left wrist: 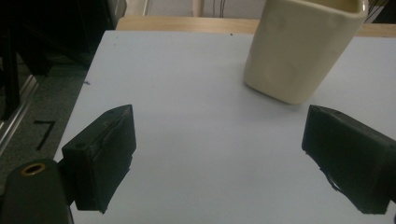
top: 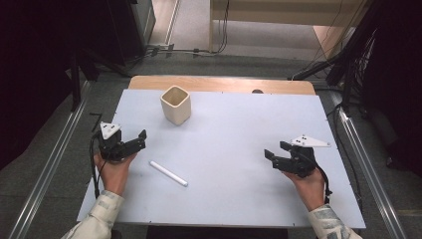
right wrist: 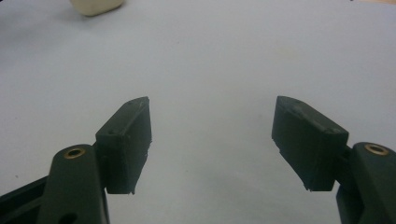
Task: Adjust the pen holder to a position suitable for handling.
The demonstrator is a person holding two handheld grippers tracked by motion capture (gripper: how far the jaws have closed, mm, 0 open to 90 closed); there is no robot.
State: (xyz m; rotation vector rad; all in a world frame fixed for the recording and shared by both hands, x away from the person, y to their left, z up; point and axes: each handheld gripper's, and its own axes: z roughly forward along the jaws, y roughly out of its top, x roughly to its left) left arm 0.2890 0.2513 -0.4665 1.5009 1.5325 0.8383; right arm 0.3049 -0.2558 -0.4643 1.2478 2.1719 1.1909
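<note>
A cream square cup [top: 175, 104] stands upright at the back left of the pale blue table [top: 234, 124]. A white stick [top: 168, 173] lies flat toward the front, left of centre. My left gripper [top: 135, 142] rests at the left edge, open and empty, its jaws aimed toward the cup [left wrist: 303, 46]. In the left gripper view the gripper [left wrist: 219, 158] has bare table between its jaws. My right gripper [top: 276, 152] sits at the right side, open and empty, pointing left. Its own view shows the gripper [right wrist: 212, 140] over bare table, with the cup's base [right wrist: 95, 5] far off.
A wooden board edge [top: 219, 83] shows behind the table top. Metal rails [top: 50, 164] run along both sides on the floor. Dark stands and cables [top: 348, 55] fill the back corners.
</note>
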